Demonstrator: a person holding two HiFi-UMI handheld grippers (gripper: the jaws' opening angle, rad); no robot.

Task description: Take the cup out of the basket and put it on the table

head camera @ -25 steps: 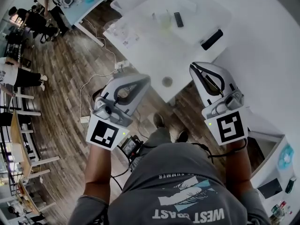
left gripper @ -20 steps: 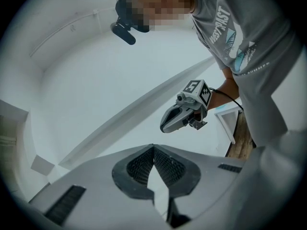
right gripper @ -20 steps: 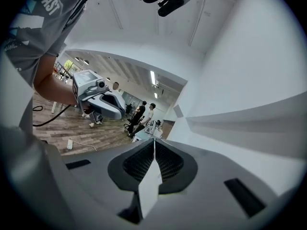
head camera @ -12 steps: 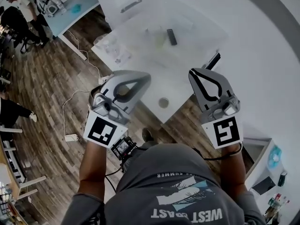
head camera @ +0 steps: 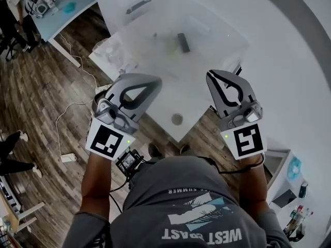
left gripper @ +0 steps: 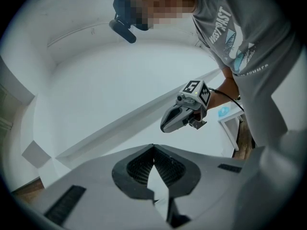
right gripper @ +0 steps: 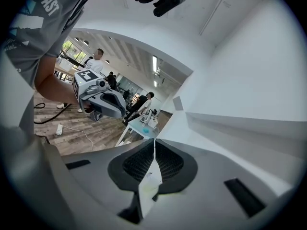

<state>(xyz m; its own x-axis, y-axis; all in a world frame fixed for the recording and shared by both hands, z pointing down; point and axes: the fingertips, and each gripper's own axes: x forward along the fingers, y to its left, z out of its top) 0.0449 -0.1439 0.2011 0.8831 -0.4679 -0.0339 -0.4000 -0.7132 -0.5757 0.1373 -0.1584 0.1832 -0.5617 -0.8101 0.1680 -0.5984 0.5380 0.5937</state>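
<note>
Both grippers are held up in front of the person, short of a white table (head camera: 207,61). My left gripper (head camera: 156,80) is shut with nothing in it; in its own view the jaws meet at the tip (left gripper: 153,146). My right gripper (head camera: 210,75) is likewise shut and empty (right gripper: 154,141). Far back on the table a pale, see-through cup-like shape (head camera: 170,47) shows beside a dark bar-shaped object (head camera: 183,42). A clear, basket-like container (head camera: 110,52) sits at the table's left corner, too blurred to tell its contents. Each gripper sees the other: the right (left gripper: 184,114), the left (right gripper: 101,99).
A round grommet (head camera: 177,119) sits near the table's front edge. Wood floor with a white cable and power strip (head camera: 68,157) lies at the left. A second table (head camera: 62,6) and people stand at the far left. A white wall curves along the right.
The table has drawn nearer and slid left in the head view as the person moved toward it. Both grippers keep their raised pose and stay shut.
</note>
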